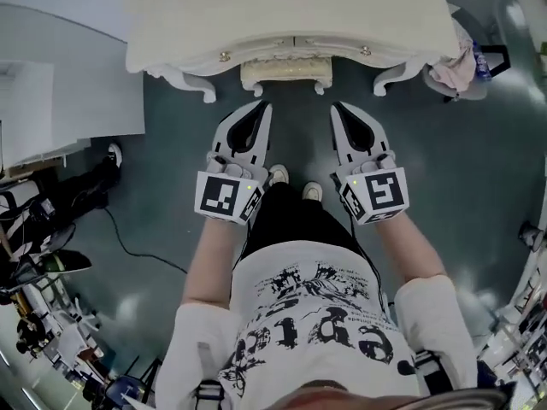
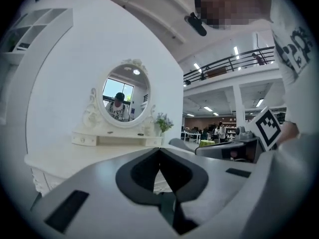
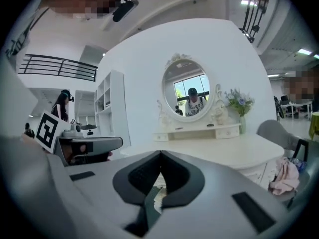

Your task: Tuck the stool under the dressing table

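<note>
The cream dressing table (image 1: 291, 15) stands at the top of the head view, and only the front edge of the stool (image 1: 286, 73) shows from under it, between the table's curved legs. My left gripper (image 1: 263, 106) and right gripper (image 1: 336, 108) hover side by side a little short of the stool, pointing at it without touching it. On each, the jaws are shut tip to tip with nothing between them. The left gripper view looks past that gripper (image 2: 159, 151) to the table's oval mirror (image 2: 125, 99). The right gripper (image 3: 160, 153) faces the same mirror (image 3: 187, 96).
A grey chair with a pink cloth (image 1: 453, 68) stands by the table's right end. A white shelf unit (image 1: 68, 84) is at the left, with a black cable (image 1: 128, 246) on the floor. A flower vase (image 3: 239, 103) sits on the tabletop. The person's shoes (image 1: 279, 175) are behind the grippers.
</note>
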The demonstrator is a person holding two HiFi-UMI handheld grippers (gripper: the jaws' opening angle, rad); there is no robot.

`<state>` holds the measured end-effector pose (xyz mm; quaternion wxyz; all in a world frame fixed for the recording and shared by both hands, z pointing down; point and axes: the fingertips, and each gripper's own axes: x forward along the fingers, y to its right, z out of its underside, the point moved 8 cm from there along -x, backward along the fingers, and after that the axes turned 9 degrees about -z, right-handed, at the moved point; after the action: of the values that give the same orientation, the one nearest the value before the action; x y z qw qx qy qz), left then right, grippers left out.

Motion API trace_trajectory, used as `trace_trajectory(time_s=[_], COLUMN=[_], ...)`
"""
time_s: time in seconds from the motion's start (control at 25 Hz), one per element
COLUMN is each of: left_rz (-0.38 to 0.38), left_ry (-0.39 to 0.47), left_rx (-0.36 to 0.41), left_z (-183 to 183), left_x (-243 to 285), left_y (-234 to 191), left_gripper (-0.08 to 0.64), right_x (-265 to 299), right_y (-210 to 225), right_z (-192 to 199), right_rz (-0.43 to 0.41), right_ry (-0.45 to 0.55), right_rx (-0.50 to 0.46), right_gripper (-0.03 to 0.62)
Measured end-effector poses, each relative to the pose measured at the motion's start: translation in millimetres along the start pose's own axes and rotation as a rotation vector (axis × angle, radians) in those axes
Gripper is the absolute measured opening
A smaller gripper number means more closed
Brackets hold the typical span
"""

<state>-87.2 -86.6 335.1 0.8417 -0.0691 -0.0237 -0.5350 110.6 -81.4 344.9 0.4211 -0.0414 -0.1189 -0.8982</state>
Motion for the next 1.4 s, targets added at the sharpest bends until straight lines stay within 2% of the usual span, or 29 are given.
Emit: trace_trajectory(time_s=[0.2, 0.28, 0.4, 0.56, 0.84, 1.04, 1.24, 1.4], left_rz=[0.0, 0.004, 0.005, 0.0, -0.002, 0.006, 0.005, 0.007], left_ry=[0.058, 0.081, 0.108, 0.137, 0.131, 0.128, 0.133, 0.121], left_rx=[-0.045, -0.037, -0.013, 0.032, 0.044, 0.071, 0.067, 0.062], left_z=[-66.8, -89.9, -121.9, -151.7, -162.4, -161.5, -165.4, -168.1], left_x=[-29.7, -41.5, -63.3, -78.4, -95.7, -95.1, -95.8, -95.6], left_y=[28.4, 32.9, 36.5, 46.5, 60.9, 72.3, 79.3, 83.5], left_gripper=[0.02, 0.02, 0.02, 0.02, 0.02, 0.02, 0.02, 0.02], right_x=[-44.5, -57.6, -74.6, -94.5, -119.5, -123.2, -124.5, -129.6], right_y=[-20.9, -29.7, -42.6, -44.0, -50.1, -49.2, -55.8, -54.1], right_z=[-65.6, -92.4, -128.3, -159.2, -168.7, -161.4, -157.7, -159.2], right_rz=[0.001, 0.004, 0.011, 0.025, 0.031, 0.027, 0.026, 0.057], right_ry=[0.062, 0.091, 0.125, 0.133, 0.142, 0.137, 0.118, 0.123], right_rx=[-0.089, -0.116, -0.108, -0.105, -0.127, -0.091, -0.119, -0.142], right_gripper=[0.017, 0.017, 0.017, 0.017, 0.017, 0.017, 0.017, 0.017])
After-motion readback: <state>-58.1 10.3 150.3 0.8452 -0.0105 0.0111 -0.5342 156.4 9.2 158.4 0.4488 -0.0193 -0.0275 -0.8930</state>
